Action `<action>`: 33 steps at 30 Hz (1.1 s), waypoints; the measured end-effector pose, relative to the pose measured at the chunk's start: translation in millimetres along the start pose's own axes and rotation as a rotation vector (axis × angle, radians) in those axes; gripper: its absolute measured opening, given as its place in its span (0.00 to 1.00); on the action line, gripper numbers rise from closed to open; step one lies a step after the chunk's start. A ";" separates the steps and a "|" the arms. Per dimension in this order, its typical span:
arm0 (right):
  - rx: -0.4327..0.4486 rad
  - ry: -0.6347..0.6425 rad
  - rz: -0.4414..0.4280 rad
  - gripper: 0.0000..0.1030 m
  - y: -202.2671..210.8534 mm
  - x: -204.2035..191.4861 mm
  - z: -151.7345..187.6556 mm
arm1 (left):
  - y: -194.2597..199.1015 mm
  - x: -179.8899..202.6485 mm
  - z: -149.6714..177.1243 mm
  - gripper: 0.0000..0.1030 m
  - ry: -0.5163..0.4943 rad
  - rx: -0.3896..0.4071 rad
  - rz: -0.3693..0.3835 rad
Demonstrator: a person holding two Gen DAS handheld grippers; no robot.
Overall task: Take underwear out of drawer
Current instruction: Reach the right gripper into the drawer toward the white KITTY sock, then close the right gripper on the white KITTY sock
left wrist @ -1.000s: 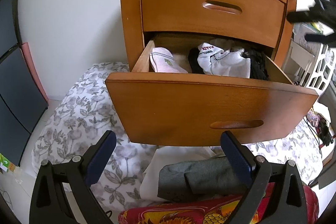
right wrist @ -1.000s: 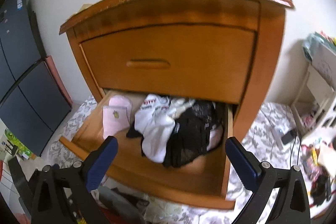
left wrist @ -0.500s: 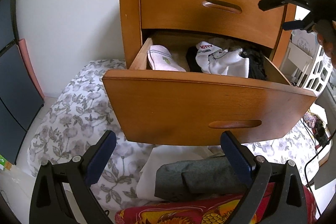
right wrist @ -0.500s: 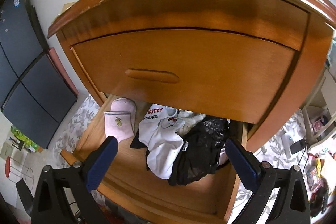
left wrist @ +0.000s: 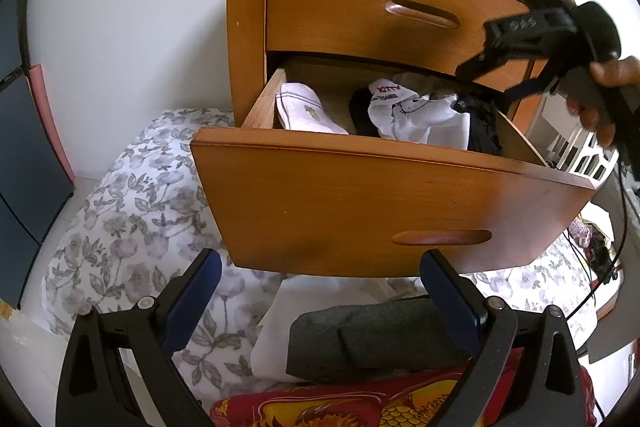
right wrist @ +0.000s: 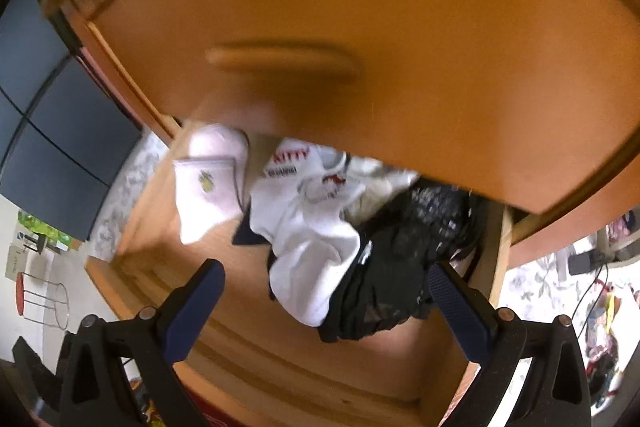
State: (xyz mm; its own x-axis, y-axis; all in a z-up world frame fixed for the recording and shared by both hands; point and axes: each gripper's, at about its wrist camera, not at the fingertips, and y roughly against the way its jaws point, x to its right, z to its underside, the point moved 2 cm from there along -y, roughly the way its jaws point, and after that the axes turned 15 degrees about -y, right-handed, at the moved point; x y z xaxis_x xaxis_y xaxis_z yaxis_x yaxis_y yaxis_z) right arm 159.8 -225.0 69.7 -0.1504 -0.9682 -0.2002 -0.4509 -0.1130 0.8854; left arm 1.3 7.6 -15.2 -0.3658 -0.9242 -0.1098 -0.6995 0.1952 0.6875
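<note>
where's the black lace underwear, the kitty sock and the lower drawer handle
black lace underwear (right wrist: 384,287), right wrist view, on its crumpled middle
kitty sock (right wrist: 316,223), right wrist view, on the white body
lower drawer handle (left wrist: 441,237), left wrist view, on its middle

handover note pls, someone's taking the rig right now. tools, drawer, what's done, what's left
Left tool: open, empty, held below the front of the pulled-out wooden lower drawer.
Right tool: open, empty, over the drawer's right half, aimed at the black lace underwear.
In the drawer: pale pink sock on the left, white printed sock in the middle, the black piece at the right, partly under the white one.
Done: drawer open.
Left: close on the black piece, lift it out. View is blurred; confirm aim first.
</note>
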 end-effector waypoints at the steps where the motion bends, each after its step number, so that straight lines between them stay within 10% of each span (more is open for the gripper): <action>1: -0.013 -0.010 0.004 1.00 -4.8 0.6 1.0 | 0.0 -0.3 0.1 0.97 0.002 0.000 0.002; 11: -0.124 -0.057 0.019 0.77 -43.1 1.5 4.2 | -0.4 -1.3 0.2 0.97 0.004 0.002 0.029; 33: -0.082 -0.043 0.016 0.24 -43.3 -4.0 2.5 | -0.7 -3.9 1.5 0.97 0.016 0.008 0.057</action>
State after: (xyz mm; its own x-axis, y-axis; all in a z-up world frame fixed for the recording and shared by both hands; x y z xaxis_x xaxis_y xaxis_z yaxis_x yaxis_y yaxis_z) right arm 177.7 -215.6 31.1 -0.1959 -0.9596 -0.2020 -0.3745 -0.1172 0.9198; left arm 2.3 11.6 -16.3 -0.3957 -0.9165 -0.0591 -0.6825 0.2504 0.6866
